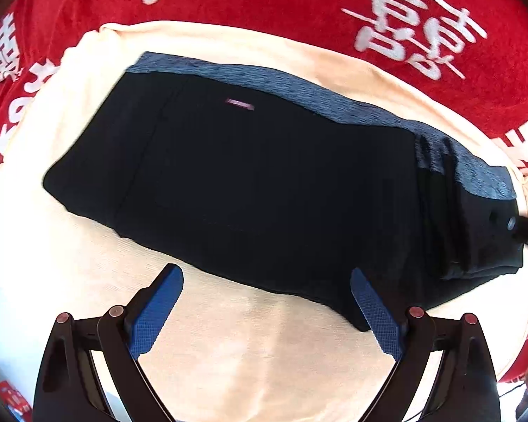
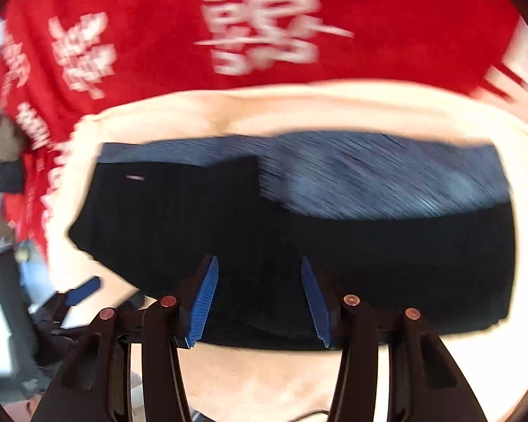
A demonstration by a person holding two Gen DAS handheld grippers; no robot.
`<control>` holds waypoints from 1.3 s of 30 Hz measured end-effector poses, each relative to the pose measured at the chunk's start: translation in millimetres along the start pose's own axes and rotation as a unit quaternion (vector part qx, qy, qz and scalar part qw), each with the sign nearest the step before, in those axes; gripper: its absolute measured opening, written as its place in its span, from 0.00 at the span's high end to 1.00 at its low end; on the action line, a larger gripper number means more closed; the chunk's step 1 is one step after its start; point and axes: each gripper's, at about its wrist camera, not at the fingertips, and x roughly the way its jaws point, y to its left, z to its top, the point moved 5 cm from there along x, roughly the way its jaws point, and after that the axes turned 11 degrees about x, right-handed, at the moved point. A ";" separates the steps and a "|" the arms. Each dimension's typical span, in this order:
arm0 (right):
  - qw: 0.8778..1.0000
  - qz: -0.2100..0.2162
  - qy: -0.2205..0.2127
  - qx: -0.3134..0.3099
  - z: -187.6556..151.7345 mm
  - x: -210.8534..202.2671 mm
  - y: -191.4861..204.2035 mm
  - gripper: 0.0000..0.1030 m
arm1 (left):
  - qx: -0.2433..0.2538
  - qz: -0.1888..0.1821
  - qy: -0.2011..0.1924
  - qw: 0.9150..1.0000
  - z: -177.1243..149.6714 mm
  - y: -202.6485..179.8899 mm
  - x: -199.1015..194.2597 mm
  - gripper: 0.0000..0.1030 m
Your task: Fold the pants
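Pants (image 1: 264,183) lie folded on the cream cloth (image 1: 246,351), long axis running sideways — right hand-held gripper (image 2: 257,299) hovers right over them, left hand-held gripper (image 1: 267,309) at the near edge, both spread, holding nothing.

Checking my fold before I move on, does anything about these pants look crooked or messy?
Mostly tidy. The folded pants lie flat on the cream cloth, but the waistband end is bunched into ridges, and a grey inner layer sticks out along the far edge, so the layers aren't aligned.
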 end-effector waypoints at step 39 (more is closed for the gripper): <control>0.989 -0.120 -0.018 0.083 -15.6 25.1 -37.8 0.42 | 0.046 0.034 -0.024 0.998 29.2 88.9 15.6 0.06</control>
